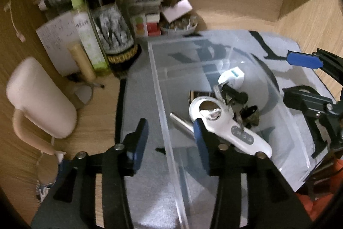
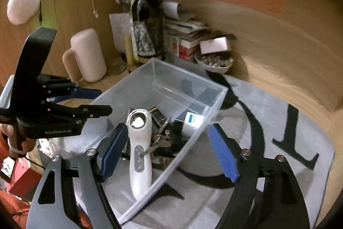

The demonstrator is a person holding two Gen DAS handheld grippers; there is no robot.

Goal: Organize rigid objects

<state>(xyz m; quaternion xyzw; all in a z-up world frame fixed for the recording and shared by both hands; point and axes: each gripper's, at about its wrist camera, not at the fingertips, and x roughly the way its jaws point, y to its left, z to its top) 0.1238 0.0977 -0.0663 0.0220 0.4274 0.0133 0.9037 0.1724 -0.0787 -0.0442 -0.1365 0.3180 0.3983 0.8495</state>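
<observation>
A clear plastic box [image 1: 163, 104] [image 2: 182, 153] stands on a grey mat. Inside lie a white handheld device with grey buttons [image 1: 235, 132] [image 2: 140, 149], a bunch of keys [image 1: 233, 100] [image 2: 163, 141], a small white charger [image 1: 231, 76] [image 2: 193, 121] and a dark flat item [image 2: 157, 114]. My left gripper [image 1: 169, 143] is open, its fingers straddling the box's left wall. My right gripper [image 2: 169, 153] is open, its fingers straddling the box's near right wall. Each gripper shows in the other's view: the right [image 1: 304, 61], the left [image 2: 85, 100].
A dark wine bottle [image 1: 109, 14] [image 2: 148, 20], a green-white bottle [image 1: 88, 31], a pink mug [image 1: 38, 98] [image 2: 88, 55], stacked books and small boxes [image 2: 186, 35] and a bowl of small items [image 1: 178, 25] [image 2: 214, 62] crowd the wooden corner behind the box.
</observation>
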